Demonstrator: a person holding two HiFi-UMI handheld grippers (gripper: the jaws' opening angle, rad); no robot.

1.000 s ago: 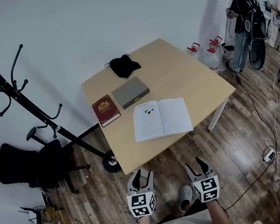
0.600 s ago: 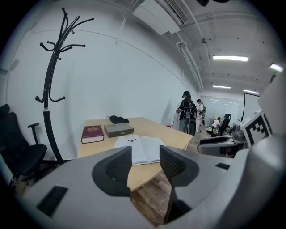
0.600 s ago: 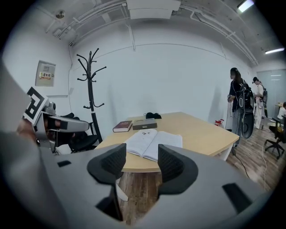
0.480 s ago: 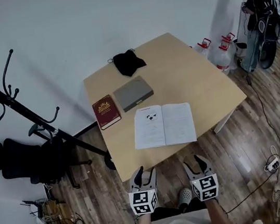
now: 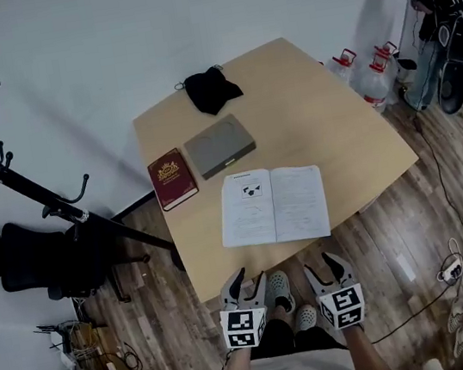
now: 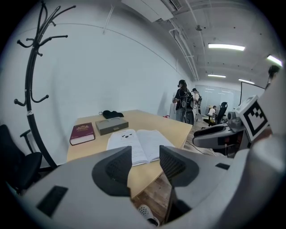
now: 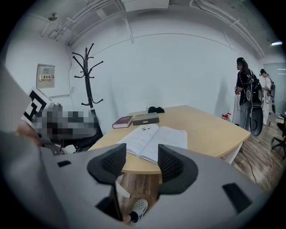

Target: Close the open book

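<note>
**Closing in on the open book (image 5: 272,206)**

Both claws now sit nearer the near edge of the pale, smooth wooden table (image 5: 326,121) than a second ago. The left gripper (image 5: 245,284) and right gripper (image 5: 325,271) hold their ribbed dark pads apart, with nothing between them. The book's thin white printed pages lie spread flat near that edge, just ahead of both claws, untouched. Behind it lie a red hardback (image 5: 170,178) and a flat grey box (image 5: 219,146).

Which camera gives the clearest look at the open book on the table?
Head view: it shows the open book whole from above, both pages spread. Both gripper views catch it at a low slant, foreshortened, its near edge behind their jaws.
</note>
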